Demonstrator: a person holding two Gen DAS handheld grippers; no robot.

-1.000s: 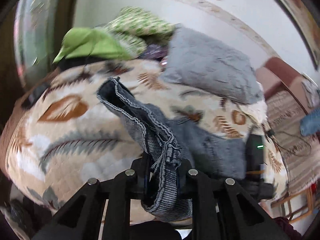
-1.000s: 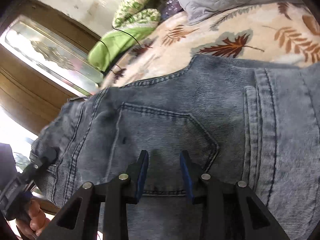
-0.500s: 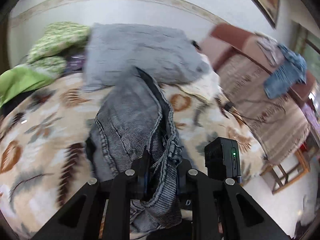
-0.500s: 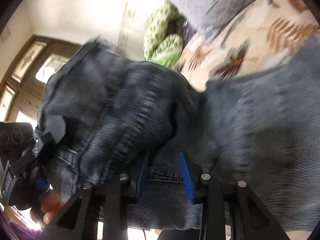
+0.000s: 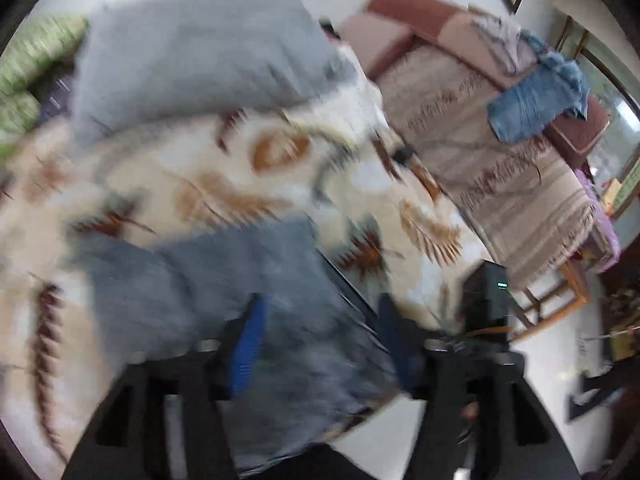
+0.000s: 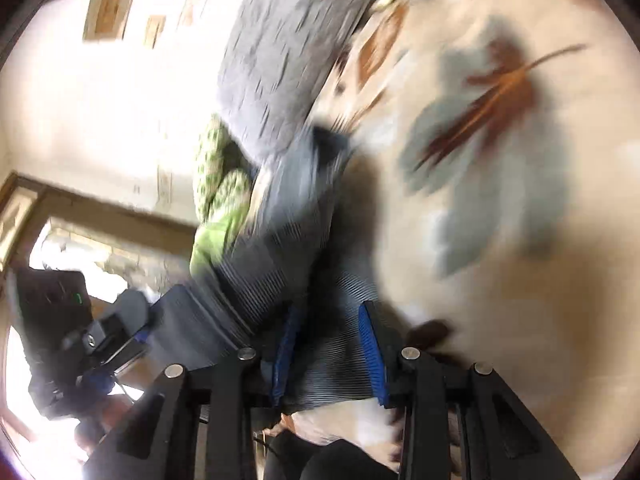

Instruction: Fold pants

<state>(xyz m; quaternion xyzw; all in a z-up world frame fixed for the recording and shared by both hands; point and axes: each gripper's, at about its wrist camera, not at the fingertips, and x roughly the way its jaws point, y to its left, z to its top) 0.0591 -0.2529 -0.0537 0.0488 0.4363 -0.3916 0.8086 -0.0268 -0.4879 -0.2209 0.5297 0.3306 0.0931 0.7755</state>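
Blurred: left claw (image 5: 320,344) is opening over jeans (image 5: 224,280) lying on the leaf-print bed (image 5: 224,168), while right claw (image 6: 330,348) pinches denim.

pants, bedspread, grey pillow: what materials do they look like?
Grey-blue pants: looks like denim, matte, fine ribbed weave visible between the right tongs.
Cream leaf-print bedspread: probably soft plush or fleece, matte; blur hides the texture.
Grey rectangular pillow: seemingly a crinkled woven cover, matte, with fine wrinkle marks showing in the right wrist view.
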